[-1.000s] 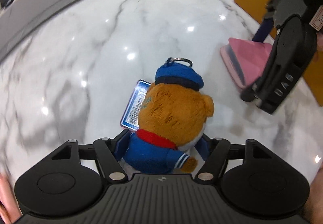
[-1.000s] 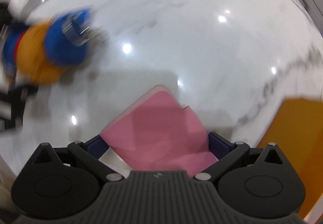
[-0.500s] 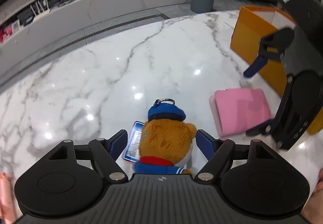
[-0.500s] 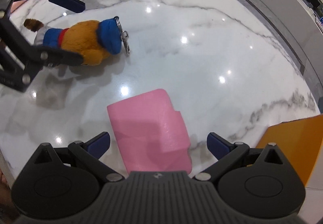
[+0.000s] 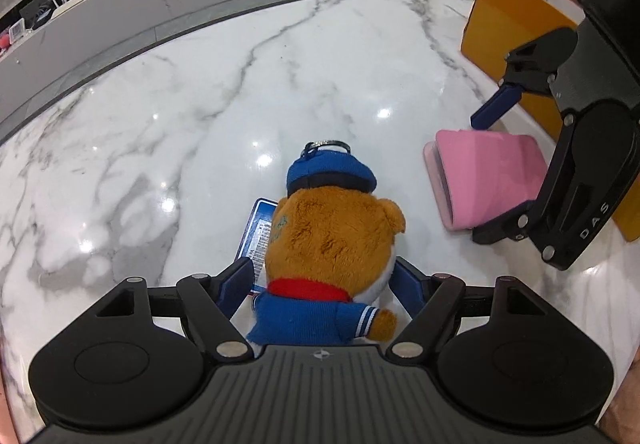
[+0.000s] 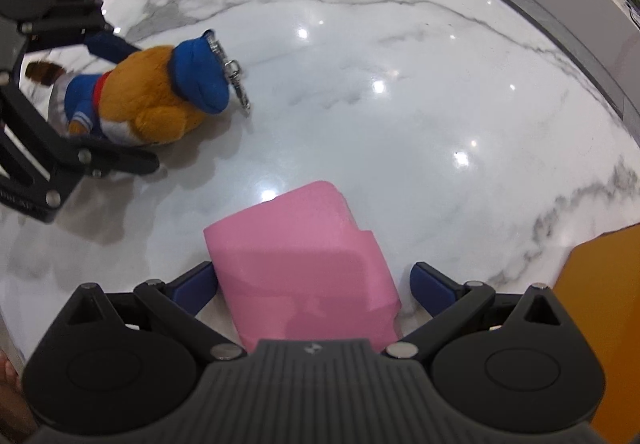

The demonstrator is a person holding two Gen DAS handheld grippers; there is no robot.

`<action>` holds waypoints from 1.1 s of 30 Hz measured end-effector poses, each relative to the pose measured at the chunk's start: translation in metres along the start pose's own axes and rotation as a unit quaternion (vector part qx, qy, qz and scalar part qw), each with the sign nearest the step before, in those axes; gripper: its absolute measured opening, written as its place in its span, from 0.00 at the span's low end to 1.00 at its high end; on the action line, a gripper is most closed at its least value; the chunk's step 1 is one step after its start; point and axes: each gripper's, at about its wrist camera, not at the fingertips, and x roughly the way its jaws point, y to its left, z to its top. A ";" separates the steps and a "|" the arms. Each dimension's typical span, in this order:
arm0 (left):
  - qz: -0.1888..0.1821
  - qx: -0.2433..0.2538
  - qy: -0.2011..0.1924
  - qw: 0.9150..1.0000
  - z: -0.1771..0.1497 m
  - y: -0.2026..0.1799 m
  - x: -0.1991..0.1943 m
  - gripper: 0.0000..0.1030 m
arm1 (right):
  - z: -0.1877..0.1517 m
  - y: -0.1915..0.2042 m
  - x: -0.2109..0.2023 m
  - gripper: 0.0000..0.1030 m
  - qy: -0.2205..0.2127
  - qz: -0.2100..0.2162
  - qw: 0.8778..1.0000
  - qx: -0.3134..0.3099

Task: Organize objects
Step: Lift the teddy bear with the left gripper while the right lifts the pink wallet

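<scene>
- Bear first: the plush bear (image 5: 332,244) lies on the marble worktop (image 5: 200,103), its body sitting right between the left gripper (image 5: 320,282) fingers, cap and keyring pointing away; long axis runs straight along the fingers
- Left fingers look parted either side of the bear's blue jacket; close to the fabric, but I can't tell whether they touch it
- A blue barcode tag (image 5: 256,232) sticks out from under the bear's left side
- Over to the right gripper (image 6: 314,286): the pink pouch (image 6: 304,264) lies flat on the worktop between its open fingers; left pad close, right pad clearly apart
- Orange box (image 5: 516,27) stands just beyond the pouch, nearer the right hand; likely destination, so the pouch has the shorter trip
</scene>
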 end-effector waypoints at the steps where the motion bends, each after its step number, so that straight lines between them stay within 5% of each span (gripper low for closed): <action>1: 0.001 0.003 0.004 1.000 -0.001 -0.001 0.002 0.84 | -0.001 0.000 -0.001 0.99 -0.001 0.000 1.000 -0.001; 14: 0.007 0.010 0.024 1.000 0.003 -0.002 0.002 0.65 | 0.005 0.008 0.007 0.98 -0.006 0.003 1.000 -0.019; 18: 0.014 0.021 0.036 0.999 0.005 -0.006 0.001 0.60 | 0.008 0.010 0.007 0.88 0.003 0.002 1.000 -0.020; 33: 0.015 0.037 0.034 0.999 0.020 -0.020 -0.032 0.58 | 0.010 0.043 -0.007 0.84 0.042 -0.055 0.995 -0.071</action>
